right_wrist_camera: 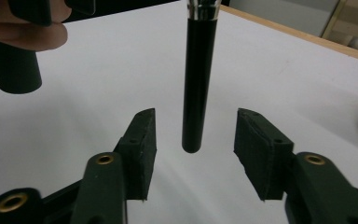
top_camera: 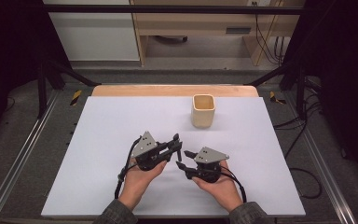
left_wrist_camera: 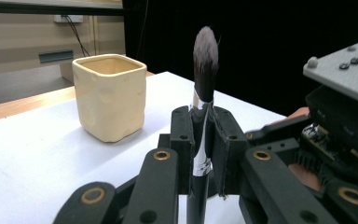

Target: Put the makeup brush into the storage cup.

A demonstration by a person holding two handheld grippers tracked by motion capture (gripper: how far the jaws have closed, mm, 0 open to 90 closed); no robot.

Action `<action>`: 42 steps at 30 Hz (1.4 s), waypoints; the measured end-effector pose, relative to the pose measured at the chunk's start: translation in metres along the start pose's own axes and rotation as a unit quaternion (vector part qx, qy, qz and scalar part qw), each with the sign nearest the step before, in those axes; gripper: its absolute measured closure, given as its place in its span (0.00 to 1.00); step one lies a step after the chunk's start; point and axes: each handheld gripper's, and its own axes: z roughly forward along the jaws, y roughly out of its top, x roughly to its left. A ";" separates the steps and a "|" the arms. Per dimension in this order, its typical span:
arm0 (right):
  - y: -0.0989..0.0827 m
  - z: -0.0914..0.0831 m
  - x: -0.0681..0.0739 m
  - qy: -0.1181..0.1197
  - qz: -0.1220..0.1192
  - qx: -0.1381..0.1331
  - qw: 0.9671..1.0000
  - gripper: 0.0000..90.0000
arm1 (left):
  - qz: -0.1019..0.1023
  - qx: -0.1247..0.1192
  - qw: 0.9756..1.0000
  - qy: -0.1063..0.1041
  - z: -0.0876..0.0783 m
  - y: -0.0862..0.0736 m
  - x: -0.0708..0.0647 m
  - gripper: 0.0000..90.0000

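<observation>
The brush (left_wrist_camera: 204, 93) is clamped upright in the left gripper (left_wrist_camera: 205, 140), near the cup (left_wrist_camera: 109, 95), so the right gripper (right_wrist_camera: 193, 140), jaws apart, should be backed away slowly.

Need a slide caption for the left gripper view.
Left claw clamps an upright makeup brush beside a cream cup.
</observation>
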 end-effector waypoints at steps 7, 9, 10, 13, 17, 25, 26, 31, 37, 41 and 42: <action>0.002 0.000 -0.001 -0.009 -0.002 0.003 1.000 0.37 | 0.011 0.004 1.000 0.005 0.002 -0.001 -0.001 0.89; 0.002 0.000 0.001 -0.024 -0.008 0.001 1.000 0.31 | 0.012 0.005 1.000 0.006 0.002 -0.002 0.000 0.89; 0.003 0.000 0.001 -0.023 -0.005 -0.001 1.000 0.30 | 0.013 0.005 1.000 0.007 0.003 -0.002 0.000 0.89; 0.004 0.000 -0.001 -0.025 -0.004 -0.001 1.000 0.23 | 0.015 0.006 1.000 0.009 0.003 -0.003 0.000 0.89; 0.005 0.002 -0.002 -0.024 0.006 0.006 1.000 0.12 | 0.025 0.012 1.000 0.013 0.004 -0.004 0.000 0.89; 0.009 0.002 -0.004 -0.025 0.010 -0.008 1.000 0.23 | 0.020 0.009 1.000 0.013 0.006 -0.005 0.000 0.89; 0.010 0.001 -0.004 -0.025 0.007 -0.011 1.000 0.26 | 0.020 0.009 1.000 0.012 0.006 -0.005 -0.001 0.89; 0.012 0.001 -0.003 -0.014 0.011 -0.022 1.000 0.45 | 0.021 0.011 1.000 0.008 0.008 -0.006 -0.003 0.89; 0.012 0.002 -0.003 -0.006 0.012 -0.029 0.999 0.62 | 0.023 0.012 1.000 0.004 0.010 -0.007 -0.005 0.89; 0.012 0.003 -0.003 -0.004 0.012 -0.032 0.999 0.70 | 0.024 0.013 1.000 0.002 0.011 -0.007 -0.007 0.89; 0.012 0.003 -0.003 -0.003 0.012 -0.033 0.999 0.71 | 0.024 0.013 1.000 0.001 0.011 -0.007 -0.007 0.89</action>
